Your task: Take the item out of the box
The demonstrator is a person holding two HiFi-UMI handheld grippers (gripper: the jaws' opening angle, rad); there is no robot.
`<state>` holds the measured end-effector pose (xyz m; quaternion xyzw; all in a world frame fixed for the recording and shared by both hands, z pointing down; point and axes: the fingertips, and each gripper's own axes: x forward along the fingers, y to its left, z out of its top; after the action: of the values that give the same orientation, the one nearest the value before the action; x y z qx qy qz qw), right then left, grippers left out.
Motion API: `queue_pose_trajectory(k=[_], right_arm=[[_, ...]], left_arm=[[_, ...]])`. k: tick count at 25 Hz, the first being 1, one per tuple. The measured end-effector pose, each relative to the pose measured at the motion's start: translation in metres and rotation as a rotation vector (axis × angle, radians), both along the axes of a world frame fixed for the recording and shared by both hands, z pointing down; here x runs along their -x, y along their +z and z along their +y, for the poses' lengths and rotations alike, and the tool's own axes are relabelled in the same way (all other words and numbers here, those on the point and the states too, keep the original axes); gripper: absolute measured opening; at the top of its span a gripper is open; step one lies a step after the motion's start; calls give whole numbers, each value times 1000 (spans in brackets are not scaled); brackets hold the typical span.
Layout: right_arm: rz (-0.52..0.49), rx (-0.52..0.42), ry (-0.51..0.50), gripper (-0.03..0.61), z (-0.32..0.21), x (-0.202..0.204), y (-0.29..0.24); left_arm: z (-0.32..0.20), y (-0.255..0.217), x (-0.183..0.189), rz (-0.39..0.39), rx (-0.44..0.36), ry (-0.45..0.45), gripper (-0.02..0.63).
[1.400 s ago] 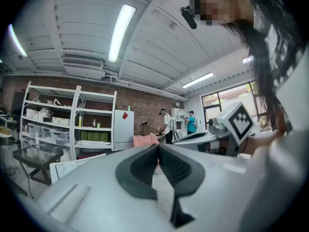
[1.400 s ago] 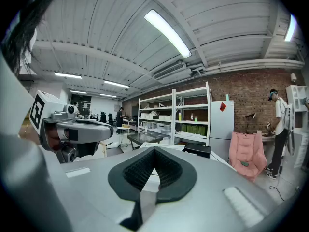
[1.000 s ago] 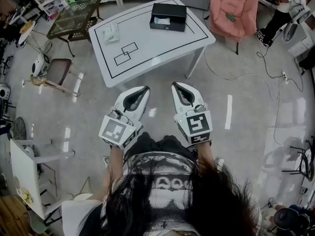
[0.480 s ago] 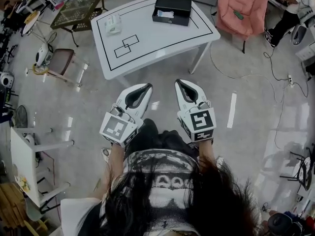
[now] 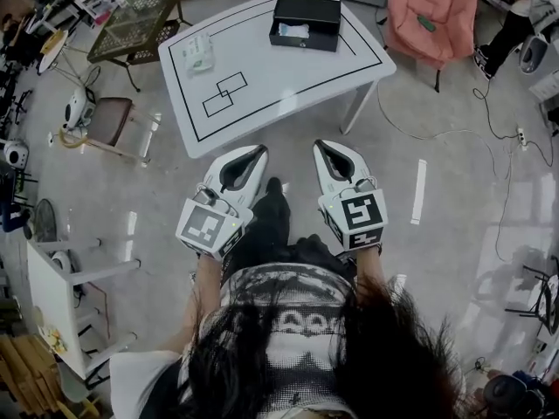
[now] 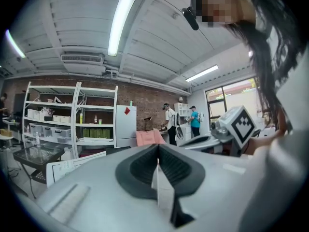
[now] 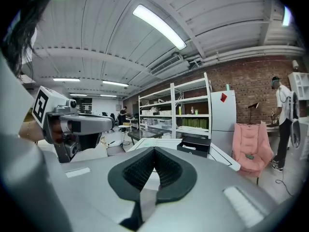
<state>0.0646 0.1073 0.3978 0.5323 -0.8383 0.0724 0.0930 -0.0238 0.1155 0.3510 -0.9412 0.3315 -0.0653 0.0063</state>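
An open black box (image 5: 305, 22) stands at the far right end of a white table (image 5: 271, 77), with a pale item (image 5: 293, 31) inside it. The box (image 7: 193, 145) also shows far off in the right gripper view. Both grippers hang over the floor, well short of the table's near edge. My left gripper (image 5: 260, 152) is shut and holds nothing. To its right, my right gripper (image 5: 318, 146) is shut with nothing between its jaws. In each gripper view the tips meet: left gripper (image 6: 157, 159), right gripper (image 7: 154, 151).
A small pale packet (image 5: 199, 53) lies on the table's left part, next to two black outlined rectangles (image 5: 224, 93). A pink chair (image 5: 425, 13) stands right of the table, a black mesh table (image 5: 138, 23) to its left. Cables (image 5: 489, 129) trail over the floor at the right.
The table has drifted slightly in the head view as the person shifts. Both grippers stay shut, side by side in front of the body.
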Motion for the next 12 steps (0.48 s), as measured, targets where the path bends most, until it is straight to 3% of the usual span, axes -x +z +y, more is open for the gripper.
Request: queue_pose_trajectory(k=[12], right_arm=[[19,44,87,-3,-149,24,0]], left_arm=[[-155,-1,22,11,-11,113,0]])
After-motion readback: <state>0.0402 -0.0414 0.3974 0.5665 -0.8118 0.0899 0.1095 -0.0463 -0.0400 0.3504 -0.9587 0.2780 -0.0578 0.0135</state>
